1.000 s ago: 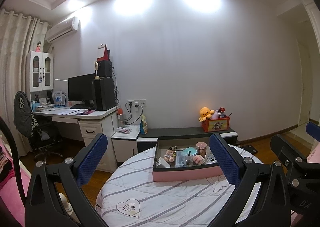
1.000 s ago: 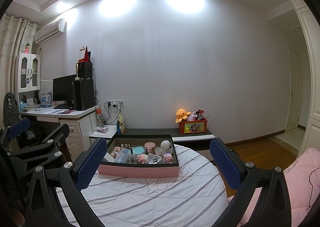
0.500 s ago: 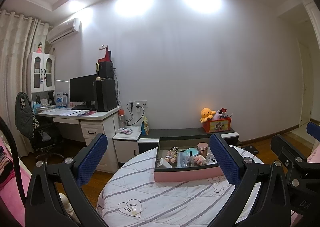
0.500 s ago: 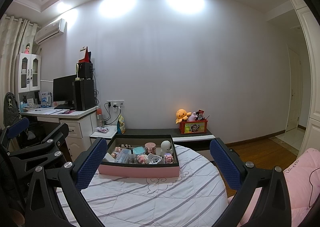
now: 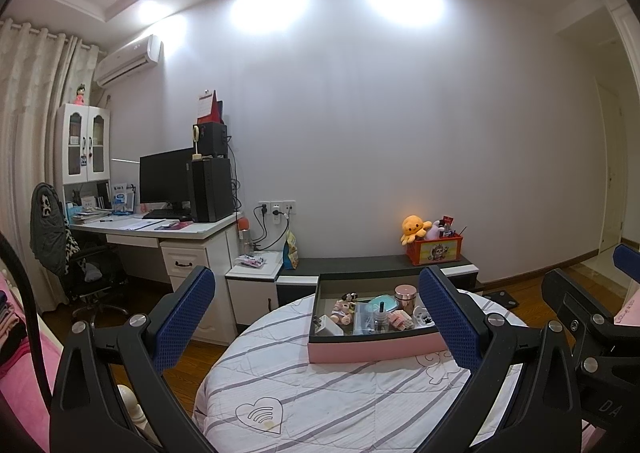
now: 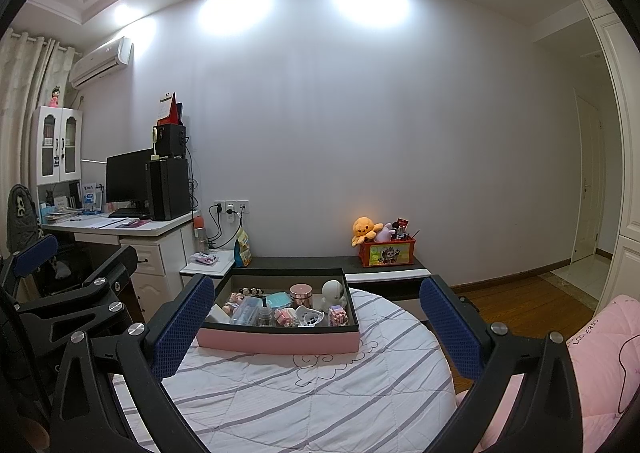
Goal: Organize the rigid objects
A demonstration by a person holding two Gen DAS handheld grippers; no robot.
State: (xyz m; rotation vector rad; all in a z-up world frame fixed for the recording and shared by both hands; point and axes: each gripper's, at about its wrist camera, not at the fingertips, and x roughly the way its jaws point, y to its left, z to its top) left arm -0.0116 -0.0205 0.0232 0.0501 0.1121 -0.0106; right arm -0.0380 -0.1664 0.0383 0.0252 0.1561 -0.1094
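A pink box (image 5: 374, 350) (image 6: 280, 342) with a dark inside stands on a round table (image 5: 320, 405) (image 6: 320, 405) covered by a striped white cloth. Several small things fill it: a rose-gold jar (image 5: 405, 293) (image 6: 301, 292), a white figure (image 6: 333, 294), a small doll (image 5: 343, 311), a dark bottle (image 6: 263, 313), pink block toys (image 6: 286, 318). My left gripper (image 5: 318, 327) hangs open short of the box, nothing between its blue pads. My right gripper (image 6: 316, 333) is open too, its fingers either side of the box in view but nearer the camera.
A white desk (image 5: 160, 229) with a monitor (image 5: 166, 175) and a chair (image 5: 68, 253) stands at the left. A low dark shelf (image 6: 332, 265) behind the table carries an orange toy bin (image 6: 386, 251). Pink bedding (image 6: 596, 353) lies at the right.
The left wrist view has shifted slightly, so the room and box sit a little further right in frame. The right view is almost unchanged. Both grippers stay open.
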